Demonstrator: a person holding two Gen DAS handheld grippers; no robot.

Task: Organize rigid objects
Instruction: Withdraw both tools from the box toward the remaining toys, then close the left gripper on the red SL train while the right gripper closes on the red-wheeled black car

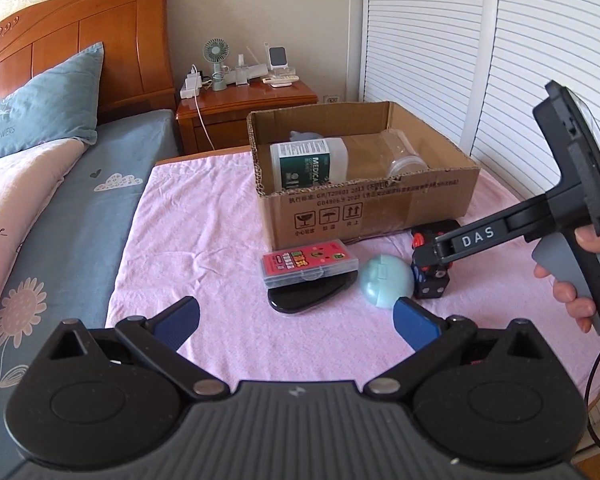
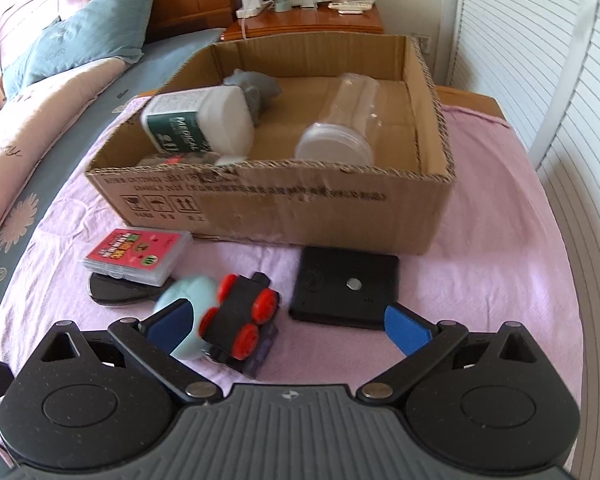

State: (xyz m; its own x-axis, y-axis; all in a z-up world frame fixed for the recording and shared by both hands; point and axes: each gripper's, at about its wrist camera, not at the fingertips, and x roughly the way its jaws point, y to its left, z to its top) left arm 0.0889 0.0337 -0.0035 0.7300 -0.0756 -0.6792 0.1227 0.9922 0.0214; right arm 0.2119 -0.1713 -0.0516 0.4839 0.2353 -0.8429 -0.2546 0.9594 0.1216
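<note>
An open cardboard box (image 1: pixel 380 204) (image 2: pixel 300 208) stands on the pink towel; inside lie a white medical bottle (image 1: pixel 308 164) (image 2: pixel 204 124), a clear jar (image 1: pixel 404 156) (image 2: pixel 344 128) and a grey item (image 2: pixel 256 88). In front lie a pink card case (image 1: pixel 310 265) (image 2: pixel 138 254) on a black oval thing (image 1: pixel 300 300) (image 2: pixel 116 292), a pale blue dome (image 1: pixel 386 286) (image 2: pixel 180 292), a black toy car with red wheels (image 2: pixel 238 316) (image 1: pixel 432 240) on a dark cube (image 1: pixel 432 284), and a black square device (image 2: pixel 346 286). My left gripper (image 1: pixel 296 320) is open and empty. My right gripper (image 2: pixel 288 322) is open over the car.
The pink towel (image 1: pixel 204 240) (image 2: pixel 500 264) covers a table beside a bed with pillows (image 1: pixel 36 108). A wooden nightstand (image 1: pixel 244 108) with a fan and chargers stands behind. White louvered doors (image 1: pixel 480 40) (image 2: pixel 560 100) are at the right.
</note>
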